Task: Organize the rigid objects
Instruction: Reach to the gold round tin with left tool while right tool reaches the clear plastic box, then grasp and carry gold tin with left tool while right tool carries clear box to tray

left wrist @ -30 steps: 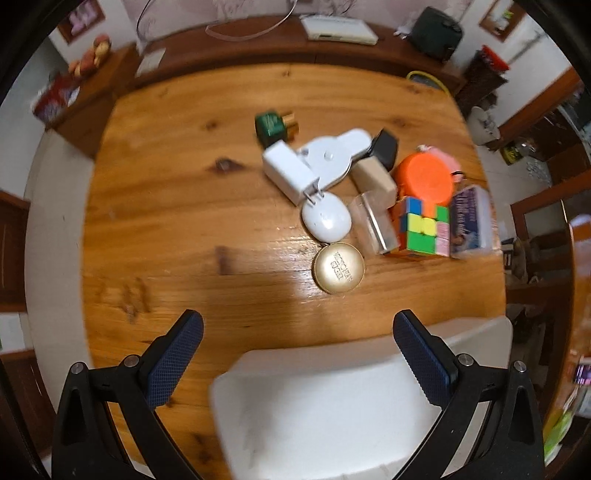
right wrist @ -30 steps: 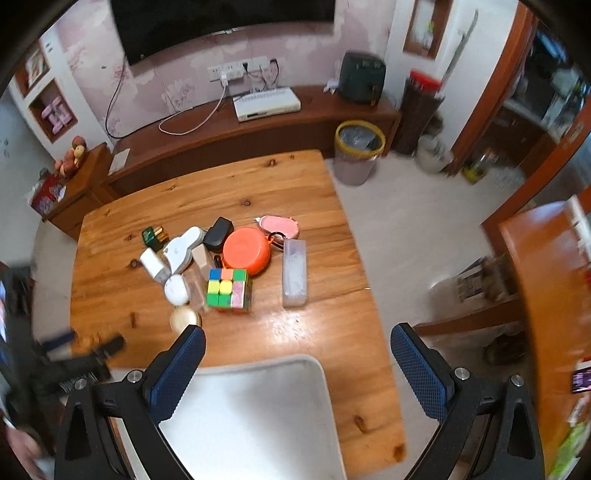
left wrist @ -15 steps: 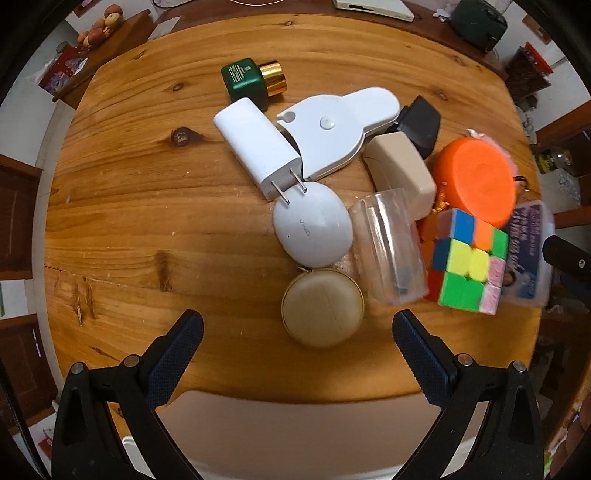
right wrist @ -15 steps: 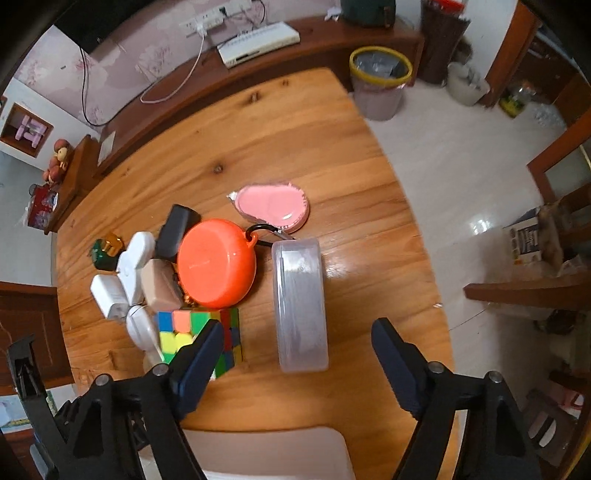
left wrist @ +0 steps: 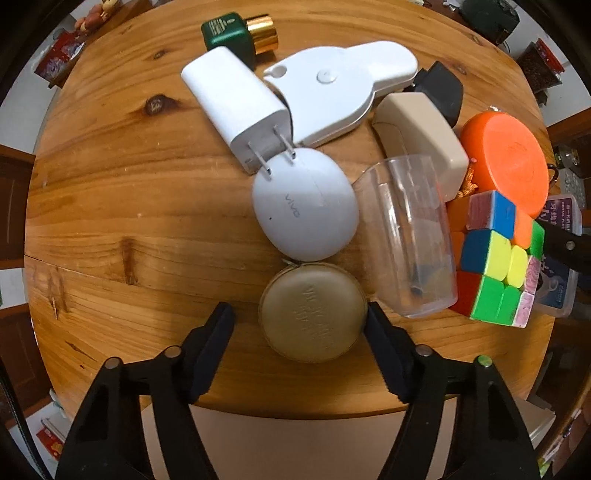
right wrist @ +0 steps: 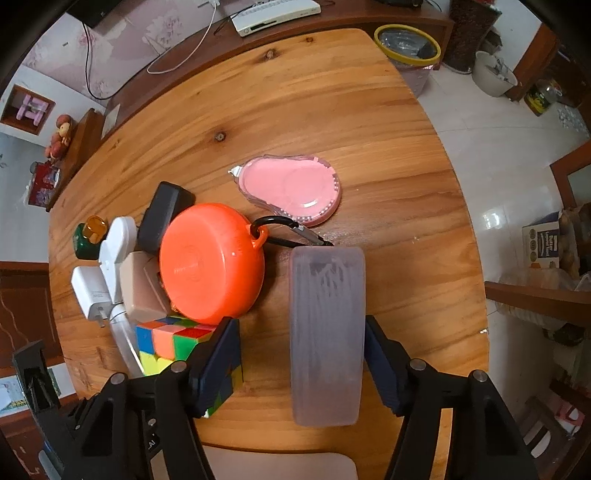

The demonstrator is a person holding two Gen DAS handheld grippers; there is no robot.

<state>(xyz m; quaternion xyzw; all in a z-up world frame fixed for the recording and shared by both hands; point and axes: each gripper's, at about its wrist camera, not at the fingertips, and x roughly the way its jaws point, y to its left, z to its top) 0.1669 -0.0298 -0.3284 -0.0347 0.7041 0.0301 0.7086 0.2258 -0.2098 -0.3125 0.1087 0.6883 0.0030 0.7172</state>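
Your left tongs (left wrist: 297, 319) straddle the tan case (left wrist: 313, 312), open, while your right tongs (right wrist: 301, 341), also open, flank the box (right wrist: 325, 332) beside the cube (right wrist: 177, 343).

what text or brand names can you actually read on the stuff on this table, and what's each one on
"vivo": on the white oval earbud case.
Embossed letters on the round tan case: too faint to read.
White print on the green bottle: too small to read.
Chinese characters and "FLO..." on the clear plastic box: partly hidden, not readable in full.
Embossed mark on the orange round case: too blurred to read.
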